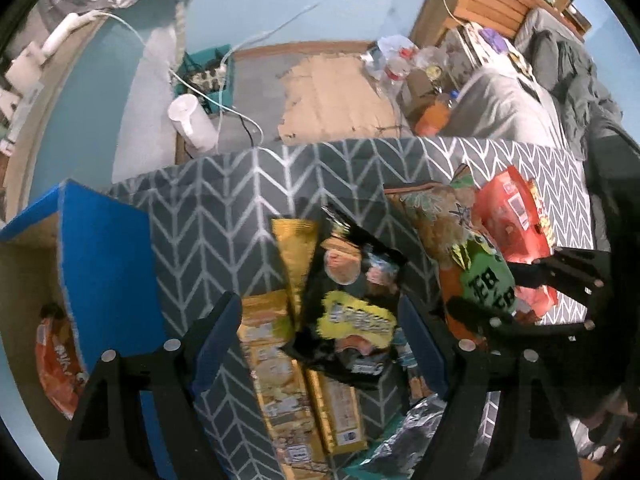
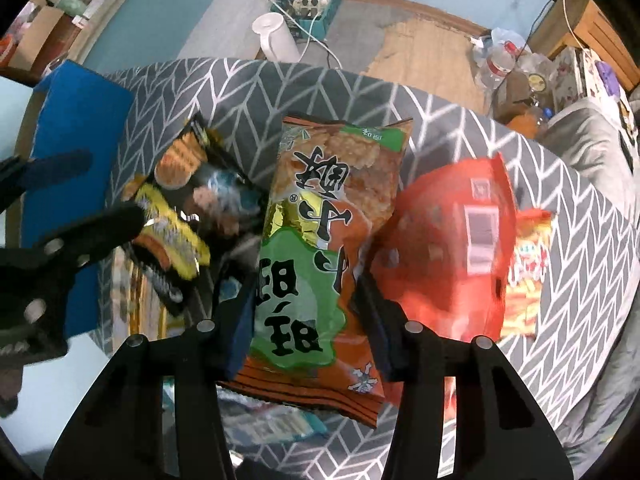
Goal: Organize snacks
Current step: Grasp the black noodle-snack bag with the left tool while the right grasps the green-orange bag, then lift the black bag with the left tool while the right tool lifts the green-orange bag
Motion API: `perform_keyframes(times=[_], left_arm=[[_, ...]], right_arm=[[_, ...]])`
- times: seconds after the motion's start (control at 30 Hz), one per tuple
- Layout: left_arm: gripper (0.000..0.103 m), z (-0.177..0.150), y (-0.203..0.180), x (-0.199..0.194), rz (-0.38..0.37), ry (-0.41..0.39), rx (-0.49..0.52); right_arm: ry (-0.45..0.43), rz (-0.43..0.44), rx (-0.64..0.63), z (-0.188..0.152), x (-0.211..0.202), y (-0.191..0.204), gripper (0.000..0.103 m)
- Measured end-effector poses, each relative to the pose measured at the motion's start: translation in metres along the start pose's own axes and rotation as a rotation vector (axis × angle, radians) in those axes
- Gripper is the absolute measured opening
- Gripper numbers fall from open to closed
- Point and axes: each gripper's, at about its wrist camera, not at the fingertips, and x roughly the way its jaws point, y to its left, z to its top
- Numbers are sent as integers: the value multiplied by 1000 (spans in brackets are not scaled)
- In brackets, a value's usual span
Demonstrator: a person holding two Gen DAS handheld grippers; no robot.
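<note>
Two packets are up at once: the crinkly orange-and-green rice-cracker bag (image 2: pixel 320 256) clenched in the right claw (image 2: pixel 308 312) and the glossy black-and-yellow snack bag (image 1: pixel 352 300) between the left claw's (image 1: pixel 320 336) fingers, apparently gripped, both above the grey chevron-cloth bench (image 1: pixel 224 216), so each should travel level, one at a time, to the blue-sided cardboard box (image 1: pixel 100 248).

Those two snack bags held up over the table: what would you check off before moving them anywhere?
1. Left gripper has the black bag between its jaws: ok.
2. Right gripper has the orange and green bag between its jaws: ok.
3. Blue box stands open at the left, with an orange packet inside: ok.
4. Room left in the box: cannot tell.
5. The two grippers sit close together, with the held bags nearly touching: not ok.
6. Red bag and gold packets are not yet sorted: not ok.
</note>
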Motion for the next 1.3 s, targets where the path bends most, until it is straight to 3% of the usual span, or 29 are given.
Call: perform_keyframes(times=[0.4,0.77,0.93,1.07,1.3], left_arm=[[83,2,-17,41,15,125,2],[86,-2,-35,64,121,122,125],[69,-6,-38,59,135,93,149],[56,-9,-29,45,74,61,121],[56,-14,-17,17,14,-7,105]], right_arm=[[-4,39,32,-14,2,-13,49],[-5,54,41,-17,6,-21,49],[-11,31,45,-18,11,-17,50],[-45,-8,9,-23,8,-10,46],[-76,-16,2,-29,-3,-10,45]])
